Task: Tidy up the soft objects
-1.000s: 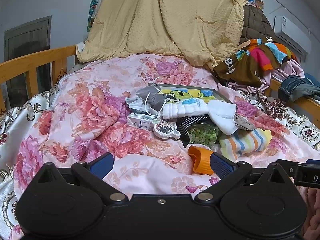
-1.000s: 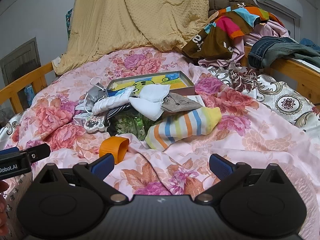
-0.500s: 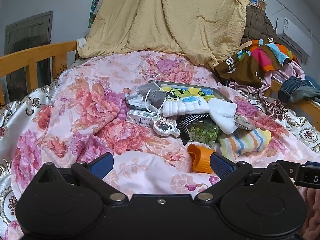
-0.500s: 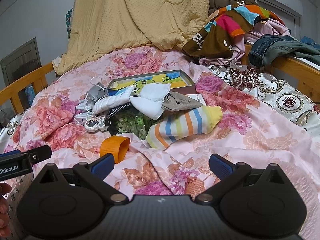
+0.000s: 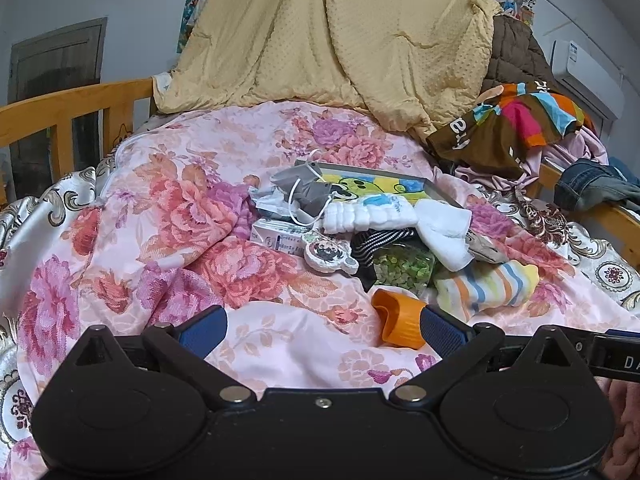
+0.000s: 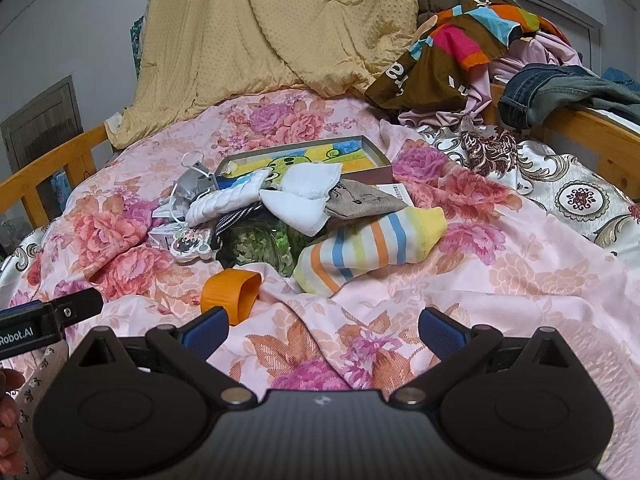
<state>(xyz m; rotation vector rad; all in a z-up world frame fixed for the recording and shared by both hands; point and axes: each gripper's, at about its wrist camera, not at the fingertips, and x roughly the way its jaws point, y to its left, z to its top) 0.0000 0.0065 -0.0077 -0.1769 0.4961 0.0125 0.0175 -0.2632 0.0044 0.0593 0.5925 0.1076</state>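
Observation:
A heap of small things lies mid-bed on the pink floral quilt (image 5: 168,216). It holds a striped sock (image 6: 372,248) (image 5: 486,286), white socks (image 6: 298,196) (image 5: 440,228), a white ribbed sock (image 5: 368,216), a grey-brown sock (image 6: 360,202), a grey face mask (image 5: 308,194) and a dark striped sock (image 5: 380,240). My left gripper (image 5: 322,330) is open and empty, low over the quilt in front of the heap. My right gripper (image 6: 322,330) is open and empty, just short of the striped sock.
An orange plastic cup (image 6: 232,290) (image 5: 398,318) lies on its side near both grippers. A cartoon picture tray (image 6: 304,156), a green-filled jar (image 6: 260,246), a small box (image 5: 280,238) and a charm (image 5: 330,256) sit in the heap. Clothes (image 6: 460,48) pile at back right; wooden rails (image 5: 60,108) flank the bed.
The left wrist view has shifted slightly, the heap sitting a little lower and left in frame. The right gripper has barely moved. Both stay open.

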